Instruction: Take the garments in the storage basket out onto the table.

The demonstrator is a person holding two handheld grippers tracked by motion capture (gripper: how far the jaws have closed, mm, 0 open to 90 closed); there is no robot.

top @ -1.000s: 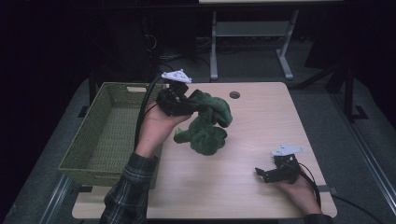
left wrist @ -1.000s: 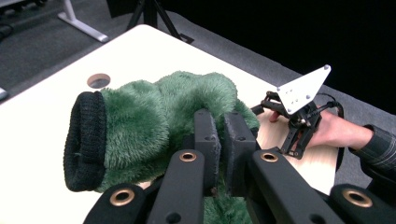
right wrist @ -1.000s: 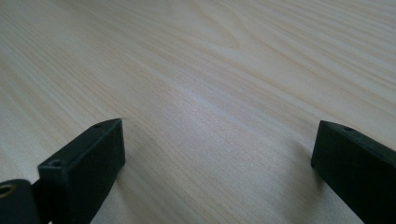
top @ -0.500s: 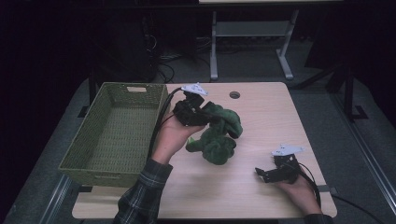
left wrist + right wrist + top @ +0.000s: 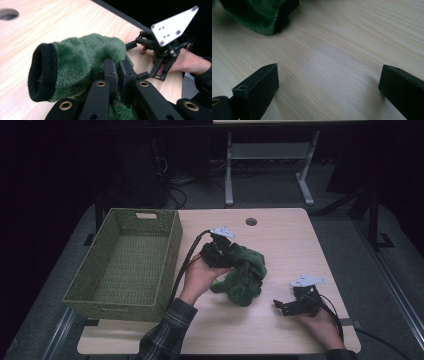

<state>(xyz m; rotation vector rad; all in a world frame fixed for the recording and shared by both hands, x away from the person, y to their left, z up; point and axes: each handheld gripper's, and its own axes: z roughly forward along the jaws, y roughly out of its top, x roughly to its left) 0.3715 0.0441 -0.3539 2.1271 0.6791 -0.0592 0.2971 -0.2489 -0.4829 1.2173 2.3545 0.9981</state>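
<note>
A fuzzy green garment [image 5: 245, 276] with a black cuff [image 5: 42, 72] lies bunched on the middle of the wooden table [image 5: 300, 245]. My left gripper [image 5: 226, 256] is shut on a fold at its left upper side; in the left gripper view its pads [image 5: 111, 72] pinch the green pile [image 5: 82, 52]. My right gripper [image 5: 281, 307] rests low on the table at the front right, open, with bare wood between its jaws. In the right gripper view [image 5: 328, 82] the garment's edge [image 5: 259, 15] lies a short way ahead of it.
A green woven basket [image 5: 170, 245] stands on the table's left side, with nothing showing inside it. A round cable hole [image 5: 251, 221] sits near the far edge. The table's right edge runs close to my right hand. The surroundings are dark.
My left gripper has carried the garment to the right and down, from hanging beside the basket to lying on the table. My right gripper has stayed where it was.
</note>
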